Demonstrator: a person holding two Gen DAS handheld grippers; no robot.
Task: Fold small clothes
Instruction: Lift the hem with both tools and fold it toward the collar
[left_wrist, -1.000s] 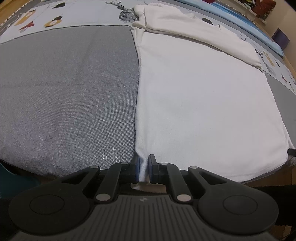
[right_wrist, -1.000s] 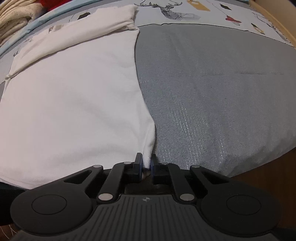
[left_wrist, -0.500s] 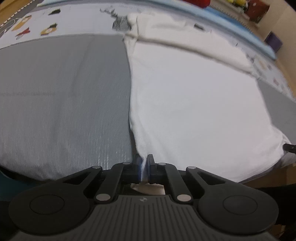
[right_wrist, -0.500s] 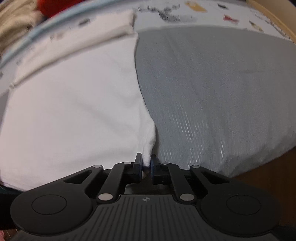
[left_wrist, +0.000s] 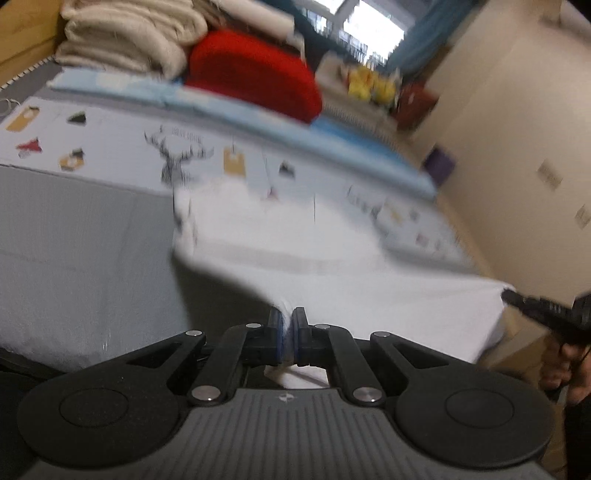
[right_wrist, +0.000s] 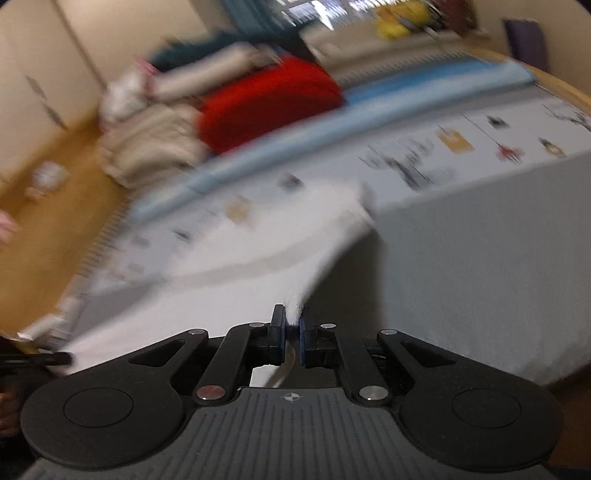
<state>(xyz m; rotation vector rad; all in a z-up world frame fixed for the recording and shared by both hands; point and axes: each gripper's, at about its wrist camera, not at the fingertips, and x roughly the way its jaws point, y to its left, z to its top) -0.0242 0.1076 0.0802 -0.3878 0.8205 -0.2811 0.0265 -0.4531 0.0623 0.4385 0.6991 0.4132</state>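
At the far left of the left wrist view, bare grey mattress cover (left_wrist: 85, 258) is seen, with a printed sheet (left_wrist: 110, 147) beyond it; this flat, uncluttered surface is presumably chosen so that cloth can be laid out without snagging. Next comes the white garment (left_wrist: 332, 266), which is spread over the bed and is raised at its near edge into a taut sheet. One near corner is pinched between the pressed-together pads of the left gripper (left_wrist: 287, 328), with a tail of fabric left hanging below the jaws. Further right, the other near corner is seen clamped by the right gripper (left_wrist: 517, 301), a hand (left_wrist: 565, 365) being partly visible behind it.

In the right wrist view, the garment (right_wrist: 221, 295) is stretched away to the left, and its corner is nipped between the closed pads of the right gripper (right_wrist: 292, 330). Both corners are probably held so that the hem stays straight while the lower half is carried towards the far end, where the garment is judged to be folded over. At the back, stacked blankets (left_wrist: 125, 37) and a red cushion (left_wrist: 255, 74) are kept clear of the working area.
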